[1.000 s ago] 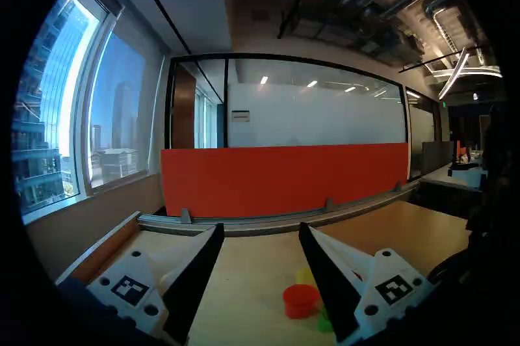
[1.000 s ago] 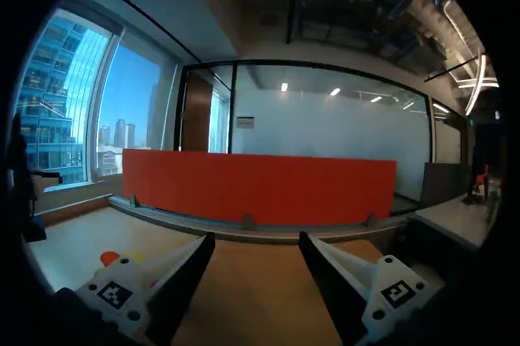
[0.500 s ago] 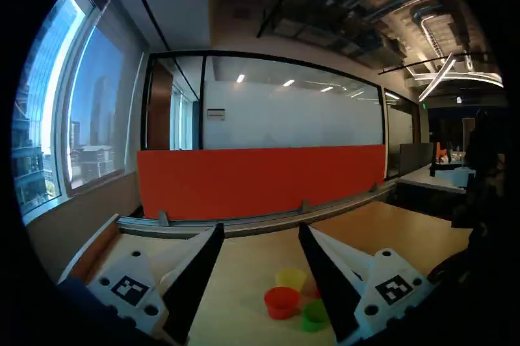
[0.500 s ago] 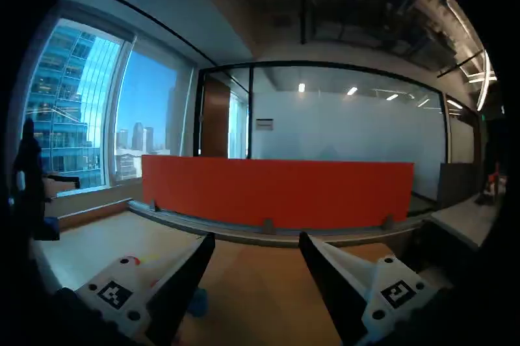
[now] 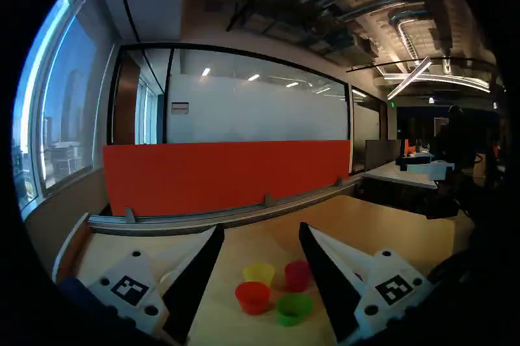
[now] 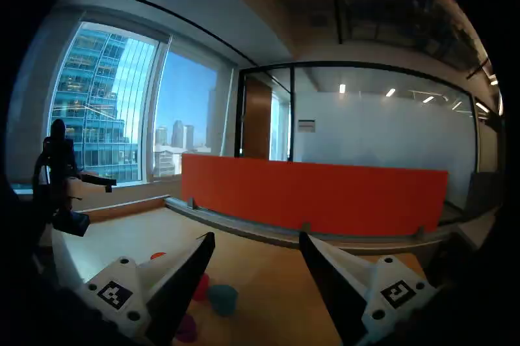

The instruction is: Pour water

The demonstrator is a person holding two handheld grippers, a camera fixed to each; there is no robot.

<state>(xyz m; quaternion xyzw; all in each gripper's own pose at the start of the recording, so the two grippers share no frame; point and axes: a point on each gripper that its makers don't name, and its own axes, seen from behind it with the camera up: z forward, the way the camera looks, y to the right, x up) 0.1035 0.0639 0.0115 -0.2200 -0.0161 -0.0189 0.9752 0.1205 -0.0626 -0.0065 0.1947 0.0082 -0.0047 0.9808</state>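
Note:
In the left gripper view, my left gripper [image 5: 260, 227] is open and holds nothing. Past and below its fingers, a cluster of small cups stands on the wooden desk [image 5: 383, 229]: a yellow cup [image 5: 259, 272], a pink cup [image 5: 298, 274], a red cup [image 5: 253, 296] and a green cup [image 5: 293, 307]. My right gripper [image 6: 257, 237] is also open and holds nothing. In the right gripper view, a teal cup [image 6: 223, 298], a pink cup [image 6: 201, 286] and a purple cup [image 6: 186, 328] sit low by its left finger, partly hidden. A dark gripper shape [image 6: 62, 183] is at the far left.
An orange partition [image 5: 227, 173] with a metal rail runs along the back of the desk. Large windows [image 6: 110, 118] line the left wall. More desks [image 5: 403, 173] stand at the right, behind the glass-walled room.
Both cameras have swung: the cups slid from under the left gripper's right finger into the gap between its fingers, and more cups came into the right gripper view. Both grippers stayed open.

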